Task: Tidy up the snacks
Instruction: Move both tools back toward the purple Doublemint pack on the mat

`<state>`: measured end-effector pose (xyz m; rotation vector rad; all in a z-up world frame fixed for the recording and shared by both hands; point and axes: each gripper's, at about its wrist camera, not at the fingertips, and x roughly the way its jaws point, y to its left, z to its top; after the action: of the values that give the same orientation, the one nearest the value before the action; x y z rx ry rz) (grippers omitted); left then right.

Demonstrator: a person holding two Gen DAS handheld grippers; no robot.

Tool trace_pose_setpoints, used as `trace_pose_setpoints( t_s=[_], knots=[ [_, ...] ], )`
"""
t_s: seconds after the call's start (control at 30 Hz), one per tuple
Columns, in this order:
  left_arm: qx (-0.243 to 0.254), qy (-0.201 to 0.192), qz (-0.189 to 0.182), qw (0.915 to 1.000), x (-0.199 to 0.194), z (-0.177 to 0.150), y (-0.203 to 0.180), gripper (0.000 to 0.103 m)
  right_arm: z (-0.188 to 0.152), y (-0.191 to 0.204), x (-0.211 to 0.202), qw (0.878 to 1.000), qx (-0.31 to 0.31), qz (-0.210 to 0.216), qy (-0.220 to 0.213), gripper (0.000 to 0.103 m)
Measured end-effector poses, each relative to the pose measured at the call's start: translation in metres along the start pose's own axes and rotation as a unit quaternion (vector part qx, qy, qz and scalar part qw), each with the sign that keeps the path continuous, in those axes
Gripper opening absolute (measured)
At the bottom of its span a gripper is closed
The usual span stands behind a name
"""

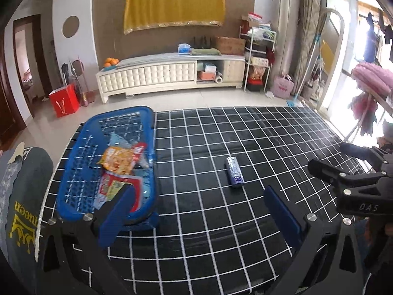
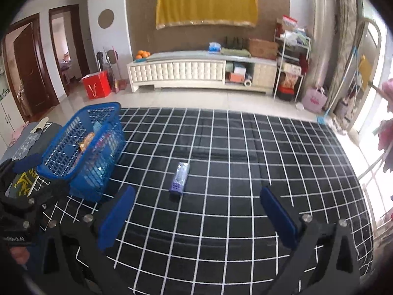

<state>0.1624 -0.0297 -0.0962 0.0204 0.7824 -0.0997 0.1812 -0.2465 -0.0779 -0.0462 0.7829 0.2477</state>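
Observation:
A blue plastic basket (image 1: 73, 172) stands on the left of the black grid-pattern table (image 1: 221, 221). Inside it lie an orange snack packet (image 1: 118, 159) and a red and green packet (image 1: 113, 186). One purple snack bar (image 1: 234, 172) lies alone on the table, right of the basket. My left gripper (image 1: 200, 215) is open and holds nothing; its left pad overlaps the basket's near corner. The right wrist view shows the same basket (image 2: 61, 152) and purple bar (image 2: 180, 178). My right gripper (image 2: 197, 217) is open and holds nothing, just short of the bar.
A grey garment with a yellow print (image 1: 22, 196) lies left of the basket at the table's edge. Beyond the table's far edge are tiled floor, a red bag (image 1: 64, 100) and a white cabinet (image 1: 172, 73). A clothes rack (image 1: 368, 93) stands at the right.

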Motion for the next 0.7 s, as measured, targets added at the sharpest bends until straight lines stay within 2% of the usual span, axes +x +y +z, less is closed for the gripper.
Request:
trace_pose_setpoints(
  t_s=[0.23, 0.7],
  knots=[
    [0.002, 0.034, -0.013, 0.9993, 0.04, 0.015, -0.018, 0.103, -0.001, -0.029, 0.021, 0.999, 0.031, -0.006, 0.025, 0.103],
    [0.017, 0.105, -0.032, 0.9938, 0.125, 0.018, -0.049, 0.103, -0.005, -0.075, 0.071, 0.995, 0.051, -0.041, 0.07, 0.103]
  ],
)
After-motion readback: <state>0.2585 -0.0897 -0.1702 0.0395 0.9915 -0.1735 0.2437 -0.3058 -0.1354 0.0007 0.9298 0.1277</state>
